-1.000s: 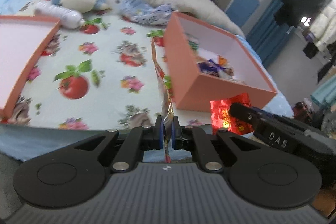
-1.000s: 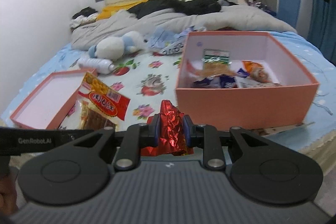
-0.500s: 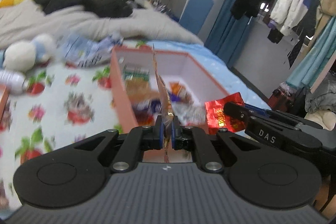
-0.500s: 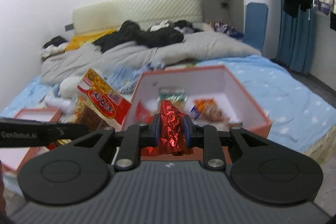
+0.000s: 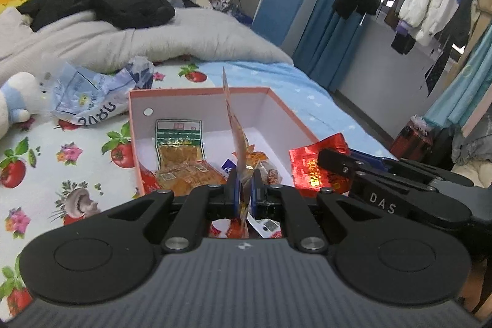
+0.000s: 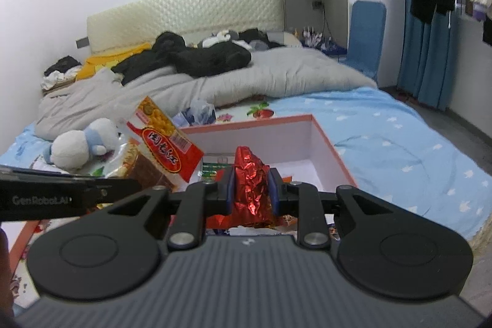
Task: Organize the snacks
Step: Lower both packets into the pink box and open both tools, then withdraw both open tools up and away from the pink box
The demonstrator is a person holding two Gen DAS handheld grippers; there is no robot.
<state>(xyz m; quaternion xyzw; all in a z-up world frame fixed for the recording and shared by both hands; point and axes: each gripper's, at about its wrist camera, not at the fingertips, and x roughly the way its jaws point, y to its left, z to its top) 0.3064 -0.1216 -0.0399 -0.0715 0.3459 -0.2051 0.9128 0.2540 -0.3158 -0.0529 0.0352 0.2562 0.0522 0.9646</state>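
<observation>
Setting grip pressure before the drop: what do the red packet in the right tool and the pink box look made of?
Red packet: crinkled metallic foil, judging by sharp creases and mirror-like glints. Pink box: seemingly stiff paperboard, matte pink outside and white inside, with thin straight walls.

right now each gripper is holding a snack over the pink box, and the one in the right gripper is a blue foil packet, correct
Not quite: the packet in the right gripper is red foil, not blue, as the right wrist view shows, pinched between its blue pads. The rest stands: the left gripper holds a thin snack packet edge-on, and both hang over the pink box.
</observation>
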